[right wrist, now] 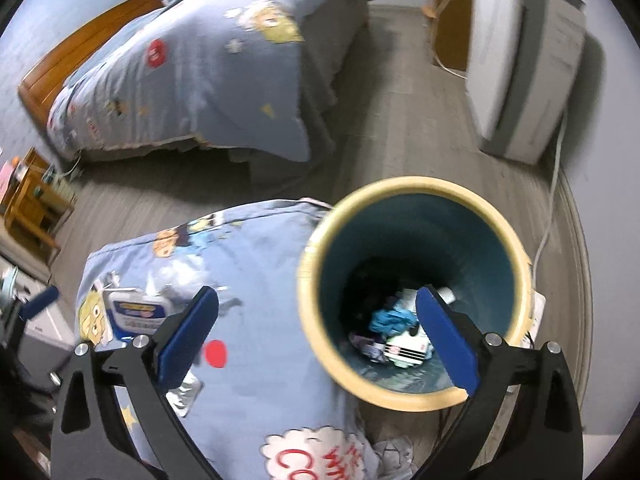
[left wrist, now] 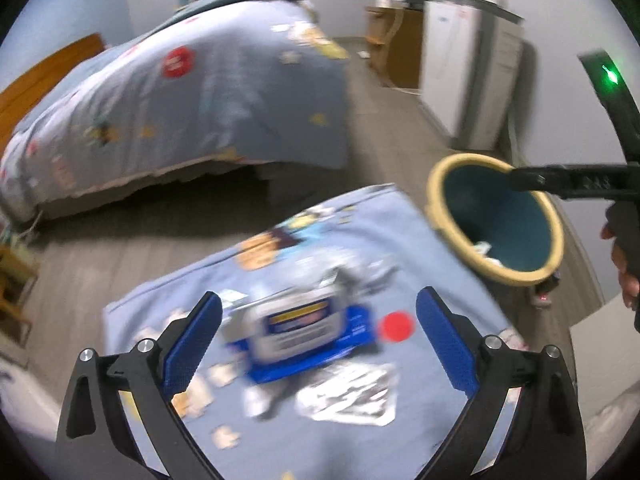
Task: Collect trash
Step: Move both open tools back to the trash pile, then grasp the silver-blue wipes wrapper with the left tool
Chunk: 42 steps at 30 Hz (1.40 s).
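Note:
A blue and white wrapper pack lies on the blue patterned bedspread, with a silver foil wrapper beside it. My left gripper is open just above the pack, one finger on each side. The pack also shows in the right wrist view. My right gripper is open and empty above the near rim of the round bin, which has a cream rim, a teal inside and several pieces of trash at its bottom. The bin stands right of the bed corner in the left wrist view.
A second bed stands across a strip of grey wooden floor. A white appliance stands against the right wall, with a cable running down behind the bin. A small wooden stand is at the left. Crumpled paper lies on the floor by the bin.

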{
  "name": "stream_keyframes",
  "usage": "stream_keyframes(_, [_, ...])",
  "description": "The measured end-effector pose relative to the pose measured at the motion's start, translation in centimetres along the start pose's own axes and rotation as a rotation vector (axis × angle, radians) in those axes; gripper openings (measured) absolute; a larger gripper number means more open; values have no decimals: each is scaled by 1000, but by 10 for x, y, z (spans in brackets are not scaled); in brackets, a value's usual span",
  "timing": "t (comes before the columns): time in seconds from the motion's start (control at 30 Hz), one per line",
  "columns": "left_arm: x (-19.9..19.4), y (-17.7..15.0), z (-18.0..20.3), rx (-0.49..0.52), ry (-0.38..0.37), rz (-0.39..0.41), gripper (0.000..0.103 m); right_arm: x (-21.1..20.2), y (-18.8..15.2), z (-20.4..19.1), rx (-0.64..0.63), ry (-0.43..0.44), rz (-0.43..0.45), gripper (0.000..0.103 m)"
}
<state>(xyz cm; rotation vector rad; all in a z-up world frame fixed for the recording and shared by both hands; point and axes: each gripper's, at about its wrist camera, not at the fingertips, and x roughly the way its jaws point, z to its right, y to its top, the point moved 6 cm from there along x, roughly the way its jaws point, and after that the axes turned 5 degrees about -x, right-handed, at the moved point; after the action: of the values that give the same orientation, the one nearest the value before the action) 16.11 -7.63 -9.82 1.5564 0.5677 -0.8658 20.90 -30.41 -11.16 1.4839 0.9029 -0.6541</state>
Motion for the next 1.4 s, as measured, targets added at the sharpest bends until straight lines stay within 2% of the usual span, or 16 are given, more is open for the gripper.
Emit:
stream_keyframes(0.17, [-17, -18, -56, -68, 78, 25, 97, 6, 0, -38, -60, -2, -22, 97])
stream_keyframes(0.23, [-15, -29, -73, -111, 85, 11, 97, 10, -2, -51, -79, -3, -35, 97])
stream_keyframes(0.3, [-14, -34, -83, -129, 90, 3, 97, 16, -6, -66, -109, -4, -54, 97])
stream_keyframes(0.43, [-17, -40, -96, -101, 114, 16, 97, 28, -13, -90, -162, -26, -87, 97])
stream_keyframes(0.67, [-16, -44, -114, -124, 100, 16, 97, 53, -23, -110, -164, -43, -150, 97])
stream_keyframes(0.8, [-5, -44, -117, -142, 78, -2, 97, 64, -17, -115, -161, -38, -150, 97])
stream_keyframes(1.03, [40, -42, -101, -158, 5, -90, 97, 91, -2, -104, -106, -35, -178, 97])
stream_keyframes(1.23, [78, -39, -70, -40, -2, -147, 97, 106, 5, -101, -142, -30, -196, 97])
stream_keyframes(1.4, [103, -36, -58, -7, -21, -187, 97, 115, 7, -95, -134, -21, -210, 97])
